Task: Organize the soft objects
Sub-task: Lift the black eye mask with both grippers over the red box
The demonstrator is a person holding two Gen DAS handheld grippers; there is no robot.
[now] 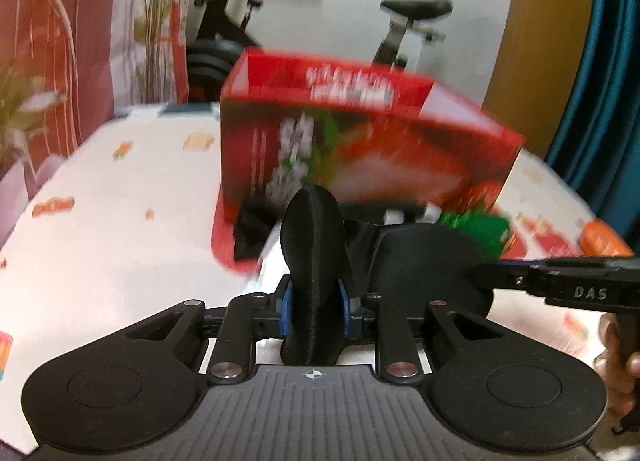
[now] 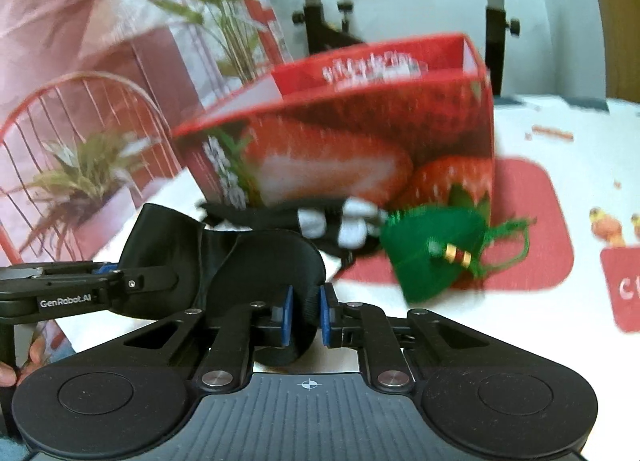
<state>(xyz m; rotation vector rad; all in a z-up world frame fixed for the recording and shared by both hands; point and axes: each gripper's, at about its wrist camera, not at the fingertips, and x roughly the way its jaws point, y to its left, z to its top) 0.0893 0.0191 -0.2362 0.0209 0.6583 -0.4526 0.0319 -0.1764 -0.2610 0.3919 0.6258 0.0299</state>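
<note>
I have the black eye mask (image 1: 316, 261) pinched at both ends, left gripper (image 1: 316, 301) and right gripper (image 2: 306, 313) each clamped on a lobe, keeping it spread near the open red box (image 2: 360, 133), likely its destination.

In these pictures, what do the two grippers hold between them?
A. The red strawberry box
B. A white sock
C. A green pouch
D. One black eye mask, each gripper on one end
D: the left gripper and the right gripper each pinch one padded end of the black eye mask; the green pouch lies on the table beside the red strawberry box.
</note>
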